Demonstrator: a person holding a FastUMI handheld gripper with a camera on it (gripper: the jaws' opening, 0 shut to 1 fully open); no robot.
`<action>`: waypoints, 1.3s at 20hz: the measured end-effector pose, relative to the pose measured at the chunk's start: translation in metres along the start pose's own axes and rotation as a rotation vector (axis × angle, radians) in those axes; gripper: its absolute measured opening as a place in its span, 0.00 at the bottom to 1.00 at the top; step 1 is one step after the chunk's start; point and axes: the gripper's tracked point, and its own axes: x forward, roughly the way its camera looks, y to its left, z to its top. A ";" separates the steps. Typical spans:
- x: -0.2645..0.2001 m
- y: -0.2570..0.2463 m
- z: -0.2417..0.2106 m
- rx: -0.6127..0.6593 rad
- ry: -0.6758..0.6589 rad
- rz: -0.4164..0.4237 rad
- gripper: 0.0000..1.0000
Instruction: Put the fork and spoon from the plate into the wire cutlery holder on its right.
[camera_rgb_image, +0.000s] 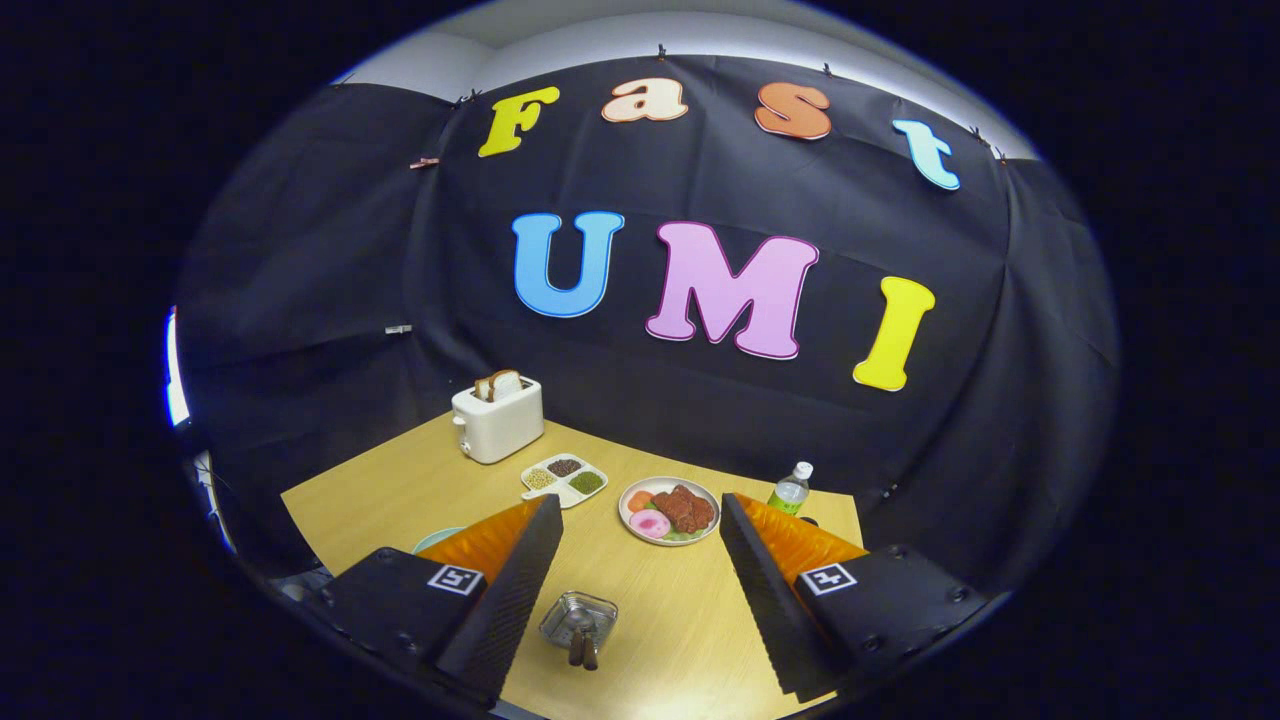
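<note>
The wire cutlery holder (579, 620) sits low between the gripper's (640, 520) wide-open, empty jaws.

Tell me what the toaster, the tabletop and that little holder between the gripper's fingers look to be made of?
The cream-white toaster looks like smooth moulded plastic, faintly glossy, with a bread slice in its slot. The light tan tabletop shows fine grain, so wood or wood-look laminate, matte. The small silvery cutlery holder glints like metal; dark handles stick out of it. The gripper is open, its fingers either side of the holder.
</note>
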 end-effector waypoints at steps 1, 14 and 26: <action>-0.001 -0.003 0.000 0.004 -0.010 0.009 0.98; 0.004 -0.020 -0.005 0.001 -0.043 0.052 0.98; 0.008 -0.024 -0.008 0.010 -0.043 0.057 0.98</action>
